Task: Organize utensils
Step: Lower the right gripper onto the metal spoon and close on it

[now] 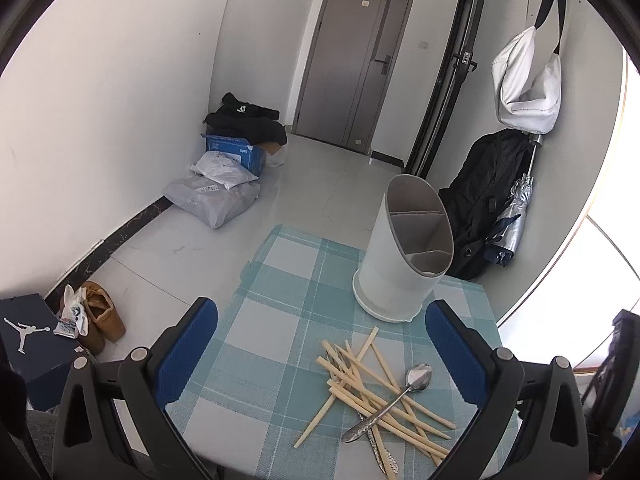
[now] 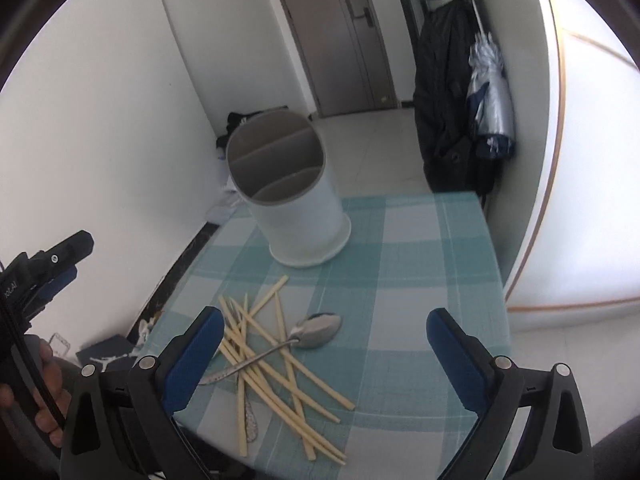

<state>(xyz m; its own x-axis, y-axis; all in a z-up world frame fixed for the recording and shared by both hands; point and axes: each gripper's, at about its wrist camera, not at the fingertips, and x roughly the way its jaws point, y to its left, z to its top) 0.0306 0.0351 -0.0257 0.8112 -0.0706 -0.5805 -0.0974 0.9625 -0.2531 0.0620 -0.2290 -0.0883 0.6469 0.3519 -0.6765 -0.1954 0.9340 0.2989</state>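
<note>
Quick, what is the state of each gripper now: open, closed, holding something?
Left gripper: open, holding nothing.
Right gripper: open, holding nothing.

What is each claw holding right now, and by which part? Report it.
Nothing is held. The left claw and right claw both stand open and empty above the table; the chopsticks and spoon lie loose on the checked cloth.

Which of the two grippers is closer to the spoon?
The right, by a little, I'd judge. The spoon lies between the right gripper's open fingers; in the left wrist view, it sits nearer the left gripper's right finger.
</note>
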